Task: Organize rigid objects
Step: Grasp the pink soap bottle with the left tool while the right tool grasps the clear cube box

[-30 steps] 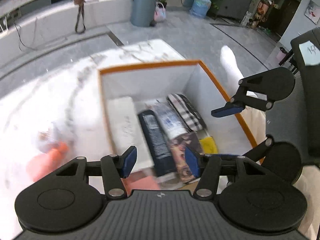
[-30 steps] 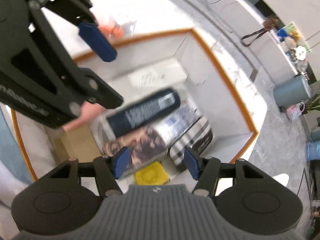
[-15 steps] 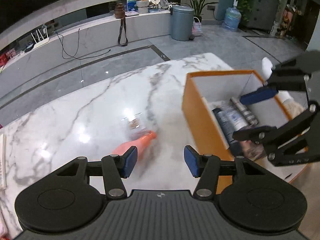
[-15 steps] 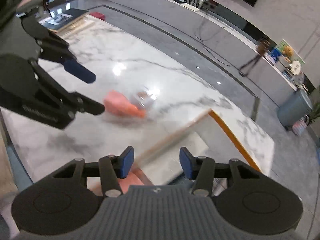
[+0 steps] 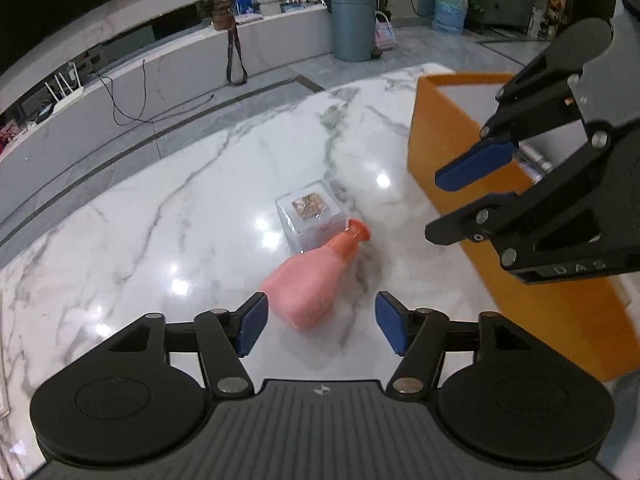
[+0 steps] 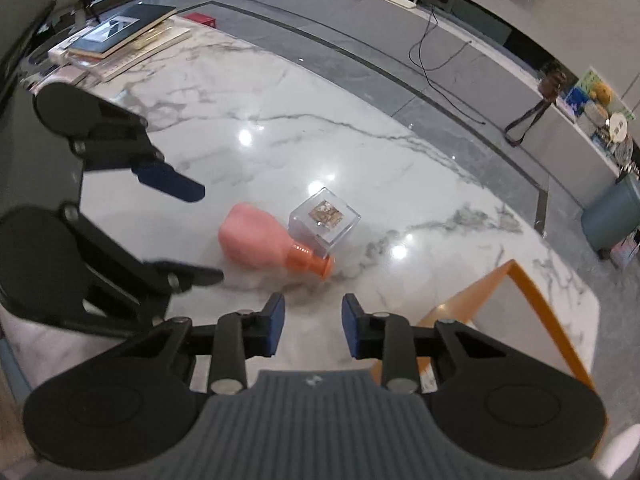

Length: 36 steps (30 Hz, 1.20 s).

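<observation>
Two items lie touching on the marble counter (image 5: 200, 208): a pink bottle (image 5: 310, 280) and a clear cube box (image 5: 310, 216). Both hand-held grippers, left (image 5: 318, 322) and right (image 6: 312, 326), are spread, empty. Straddle the bottle's body squarely, then carry it to the orange bin (image 5: 448, 132).

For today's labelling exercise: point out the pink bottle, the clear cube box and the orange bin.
pink bottle (image 5: 306, 286), left wrist view, on its pink body.
clear cube box (image 6: 325, 220), right wrist view, on its top face.
orange bin (image 5: 440, 132), left wrist view, on its outer side wall.
</observation>
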Available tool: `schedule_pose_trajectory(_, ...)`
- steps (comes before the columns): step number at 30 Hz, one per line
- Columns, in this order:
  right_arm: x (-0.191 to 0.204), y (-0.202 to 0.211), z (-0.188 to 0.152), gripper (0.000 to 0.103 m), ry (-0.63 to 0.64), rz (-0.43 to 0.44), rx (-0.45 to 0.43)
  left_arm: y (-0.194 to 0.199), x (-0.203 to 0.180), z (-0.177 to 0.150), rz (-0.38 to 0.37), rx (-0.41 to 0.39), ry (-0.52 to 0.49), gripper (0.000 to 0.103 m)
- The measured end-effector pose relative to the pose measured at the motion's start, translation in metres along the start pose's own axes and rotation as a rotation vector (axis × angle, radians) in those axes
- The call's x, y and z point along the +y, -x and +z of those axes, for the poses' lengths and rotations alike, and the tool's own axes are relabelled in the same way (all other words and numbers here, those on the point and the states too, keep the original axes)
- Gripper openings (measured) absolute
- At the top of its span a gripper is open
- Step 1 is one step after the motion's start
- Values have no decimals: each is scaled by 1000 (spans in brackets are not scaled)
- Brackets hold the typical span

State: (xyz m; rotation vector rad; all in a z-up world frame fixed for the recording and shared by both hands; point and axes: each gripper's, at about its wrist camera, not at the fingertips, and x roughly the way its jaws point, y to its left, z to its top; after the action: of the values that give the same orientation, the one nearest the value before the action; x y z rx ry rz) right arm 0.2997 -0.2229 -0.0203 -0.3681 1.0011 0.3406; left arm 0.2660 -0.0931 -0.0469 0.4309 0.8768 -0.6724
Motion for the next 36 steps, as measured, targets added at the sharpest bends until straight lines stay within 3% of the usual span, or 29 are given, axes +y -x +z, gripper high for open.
schedule_pose_trajectory(10,-23,-41,17,32,-119,27,-3,-48,26,2,-61,12,-47,82)
schedule_pose_trajectory(14,-29,-52,23,34,-167,43,1,-59,25,3,-98,12,-61,77)
schedule_pose_trajectory(18,-29,-61,30,46,-194,45,0,-63,25,3,-102,11,-40,68)
schedule_pose_trajectory(24,-25,-74,41,53,-233,52,-3,-56,35,-1,-116,28,10,61)
schedule_pose_trajectory(27,-22,-81,48,66,-262,54,-9,-48,41,-6,-123,46,16,60)
schedule_pose_trajectory(32,-23,-96,62,68,-366,79,0,-42,46,-13,-125,74,31,59)
schedule_pose_trajectory(36,-15,-107,72,71,-335,47,-9,-36,55,-17,-114,111,48,59)
